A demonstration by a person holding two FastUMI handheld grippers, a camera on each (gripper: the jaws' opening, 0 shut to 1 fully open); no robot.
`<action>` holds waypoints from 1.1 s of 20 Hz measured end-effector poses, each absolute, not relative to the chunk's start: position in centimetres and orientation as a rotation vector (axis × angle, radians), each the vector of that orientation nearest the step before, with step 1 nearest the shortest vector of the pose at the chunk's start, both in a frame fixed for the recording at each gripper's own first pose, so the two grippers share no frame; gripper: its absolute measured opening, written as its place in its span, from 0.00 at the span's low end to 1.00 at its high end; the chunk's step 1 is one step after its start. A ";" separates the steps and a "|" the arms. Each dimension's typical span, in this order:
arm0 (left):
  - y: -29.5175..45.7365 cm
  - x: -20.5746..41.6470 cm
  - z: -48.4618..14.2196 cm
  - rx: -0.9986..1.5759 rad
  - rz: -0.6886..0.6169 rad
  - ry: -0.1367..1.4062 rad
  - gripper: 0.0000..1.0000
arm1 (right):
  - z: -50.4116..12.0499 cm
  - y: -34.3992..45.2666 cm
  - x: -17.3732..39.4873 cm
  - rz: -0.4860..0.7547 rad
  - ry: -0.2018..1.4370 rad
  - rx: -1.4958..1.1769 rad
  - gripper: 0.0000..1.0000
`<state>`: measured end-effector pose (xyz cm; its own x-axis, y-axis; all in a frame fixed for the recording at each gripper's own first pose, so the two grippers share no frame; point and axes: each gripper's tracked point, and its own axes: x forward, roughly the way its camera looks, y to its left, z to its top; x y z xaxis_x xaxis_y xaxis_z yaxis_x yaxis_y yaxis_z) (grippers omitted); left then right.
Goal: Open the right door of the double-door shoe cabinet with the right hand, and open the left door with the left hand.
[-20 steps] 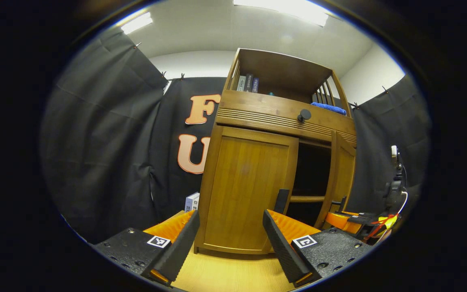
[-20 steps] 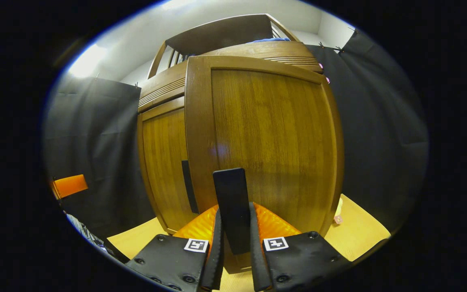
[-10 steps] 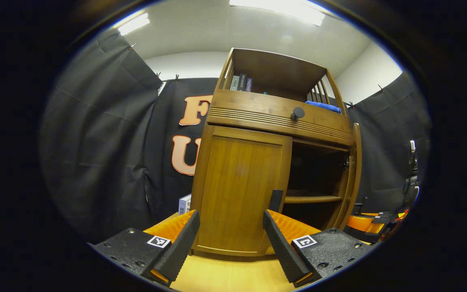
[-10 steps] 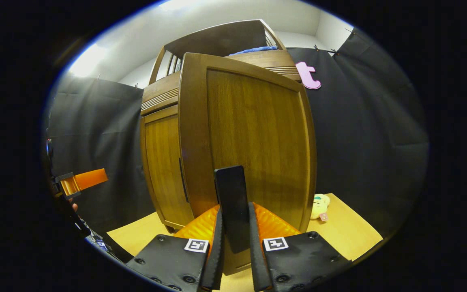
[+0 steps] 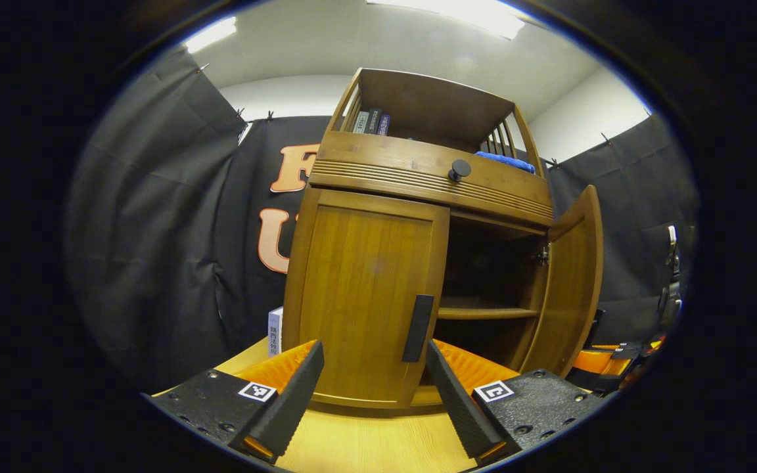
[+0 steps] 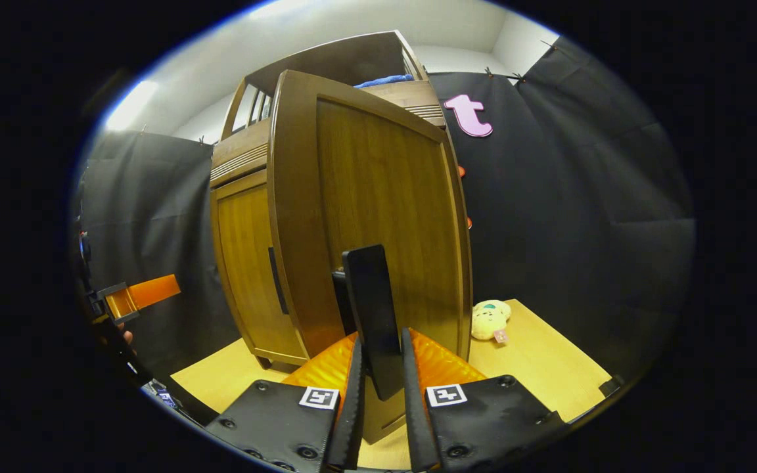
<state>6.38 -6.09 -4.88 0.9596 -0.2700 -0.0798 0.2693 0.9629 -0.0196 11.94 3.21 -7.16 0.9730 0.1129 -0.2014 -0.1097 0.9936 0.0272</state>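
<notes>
In the left gripper view the shoe cabinet (image 5: 418, 197) stands on a pale wooden floor (image 5: 365, 440), seen from its front. Its left door (image 5: 365, 295) is closed, with a dark upright handle (image 5: 417, 328) near its inner edge. The left gripper (image 5: 372, 401) hangs in front of that door with its fingers spread wide, holding nothing and touching nothing. The right door (image 5: 572, 276) is swung well out on its hinge, so the inside is on show: a single shelf (image 5: 483, 314) across a dark compartment (whether anything lies on it I cannot tell). Above the doors runs a drawer front with a round dark knob (image 5: 458, 169). The open top rack holds a few books (image 5: 370, 122) at the left and a blue cloth (image 5: 505, 161) at the right. A small white box (image 5: 275, 330) stands on the floor by the cabinet's left side.

The right gripper view looks at the outer face of the right door (image 6: 378, 210) instead. The right gripper (image 6: 379, 394) is closed on that door's handle (image 6: 372, 315), both fingers pressing its sides. Beyond the door a small plush toy (image 6: 489, 319) lies on the floor near the black wall cloth (image 6: 582, 217). At the far left of this view part of the left gripper (image 6: 138, 295) shows in front of the closed left door (image 6: 247, 263).
</notes>
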 end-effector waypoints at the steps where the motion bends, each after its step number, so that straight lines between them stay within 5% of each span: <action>1: -6.2 6.4 -4.9 -0.013 -0.275 0.084 0.92 | -7.1 3.1 11.9 0.111 0.205 0.019 0.40; 7: -6.2 6.6 -5.2 -0.017 -0.272 0.084 0.95 | -7.3 2.6 11.5 0.100 0.219 0.021 0.41; 8: -6.2 6.7 -5.3 -0.015 -0.273 0.086 0.94 | -7.2 2.2 11.4 0.094 0.220 0.016 0.31; 11: -6.6 6.8 -5.4 -0.009 -0.279 0.087 0.91 | -7.1 1.5 11.3 0.073 0.219 0.005 0.31; 15: -7.3 7.0 -5.7 -0.008 -0.298 0.091 0.92 | -7.0 0.3 10.9 0.045 0.233 -0.015 0.41; 17: -7.5 7.1 -5.9 -0.006 -0.306 0.093 0.92 | -7.0 -0.8 10.7 0.015 0.236 -0.031 0.30; 19: -7.5 7.3 -6.0 -0.002 -0.308 0.102 0.92 | -7.2 -1.7 10.7 -0.016 0.240 -0.030 0.41; 21: -7.7 7.4 -6.2 -0.003 -0.312 0.108 0.91 | -7.1 -4.2 10.7 -0.090 0.238 -0.055 0.27; 22: -7.8 7.4 -6.3 -0.003 -0.315 0.111 0.92 | -7.0 -5.4 10.7 -0.121 0.234 -0.050 0.34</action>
<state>7.36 -7.84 -6.29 0.9448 -0.3092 -0.1083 0.3088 0.9509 -0.0203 10.72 -5.39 -6.98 0.9656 -0.1254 -0.2278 0.1138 0.9915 -0.0634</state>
